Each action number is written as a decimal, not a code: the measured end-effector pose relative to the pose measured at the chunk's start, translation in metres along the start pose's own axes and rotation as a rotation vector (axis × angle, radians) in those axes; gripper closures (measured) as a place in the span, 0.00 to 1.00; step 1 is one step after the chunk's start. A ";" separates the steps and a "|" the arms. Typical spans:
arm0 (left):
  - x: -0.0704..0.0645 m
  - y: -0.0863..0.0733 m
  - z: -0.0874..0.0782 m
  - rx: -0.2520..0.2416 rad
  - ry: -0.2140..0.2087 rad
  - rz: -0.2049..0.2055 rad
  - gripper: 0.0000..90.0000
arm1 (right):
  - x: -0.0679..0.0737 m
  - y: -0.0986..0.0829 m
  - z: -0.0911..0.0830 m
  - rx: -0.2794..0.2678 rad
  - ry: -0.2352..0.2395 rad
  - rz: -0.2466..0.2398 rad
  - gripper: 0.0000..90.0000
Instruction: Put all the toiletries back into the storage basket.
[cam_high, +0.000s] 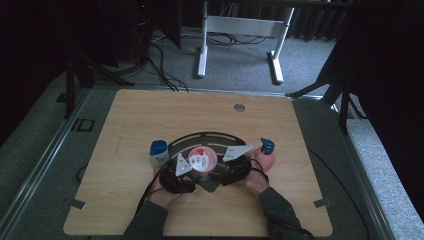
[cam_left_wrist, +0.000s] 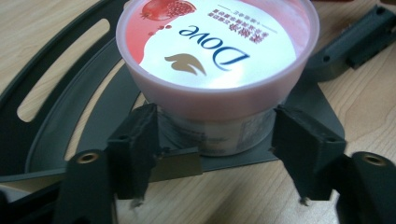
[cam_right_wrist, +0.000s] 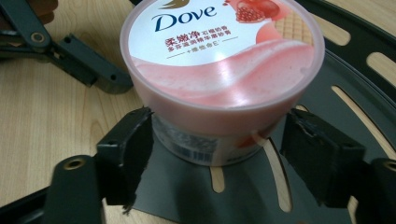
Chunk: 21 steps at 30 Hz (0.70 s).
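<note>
A Dove jar (cam_high: 202, 159) with a pink-and-white lid stands upright on a black slotted fan-shaped plate (cam_high: 205, 137) at the table's near middle. My left gripper (cam_left_wrist: 217, 140) straddles the jar's (cam_left_wrist: 215, 51) lower body from the near left, and both pads touch its sides. My right gripper (cam_right_wrist: 217, 140) straddles the same jar (cam_right_wrist: 219, 60) from the near right; its left pad is at the wall and a thin gap shows at its right pad (cam_right_wrist: 313, 149). In the high view the left gripper (cam_high: 187, 172) and right gripper (cam_high: 227, 170) flank the jar.
A small blue-capped jar (cam_high: 159, 152) stands left of the plate. Another blue-capped item (cam_high: 267, 146) stands by the right hand. A cable hole (cam_high: 239, 107) marks the table's far side. White desk legs (cam_high: 202, 50) and floor cables lie beyond the table.
</note>
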<state>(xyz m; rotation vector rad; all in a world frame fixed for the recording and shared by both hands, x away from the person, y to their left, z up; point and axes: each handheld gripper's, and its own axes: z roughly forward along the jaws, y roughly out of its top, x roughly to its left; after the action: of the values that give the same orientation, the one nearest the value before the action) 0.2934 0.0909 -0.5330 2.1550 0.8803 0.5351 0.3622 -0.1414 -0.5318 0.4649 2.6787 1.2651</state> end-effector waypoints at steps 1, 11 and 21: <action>-0.001 0.000 -0.001 0.000 0.004 -0.001 0.39 | 0.000 0.000 -0.001 0.000 0.002 0.003 0.30; -0.010 -0.001 -0.020 -0.056 0.042 0.007 0.42 | 0.002 -0.003 -0.008 0.018 -0.033 0.005 0.32; -0.031 -0.001 -0.025 -0.108 -0.053 0.072 0.61 | 0.006 -0.006 -0.014 0.013 -0.050 0.011 0.40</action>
<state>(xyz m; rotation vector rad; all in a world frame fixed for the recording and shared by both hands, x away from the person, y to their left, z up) 0.2567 0.0807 -0.5202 2.0993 0.7310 0.5456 0.3517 -0.1530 -0.5273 0.5066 2.6479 1.2226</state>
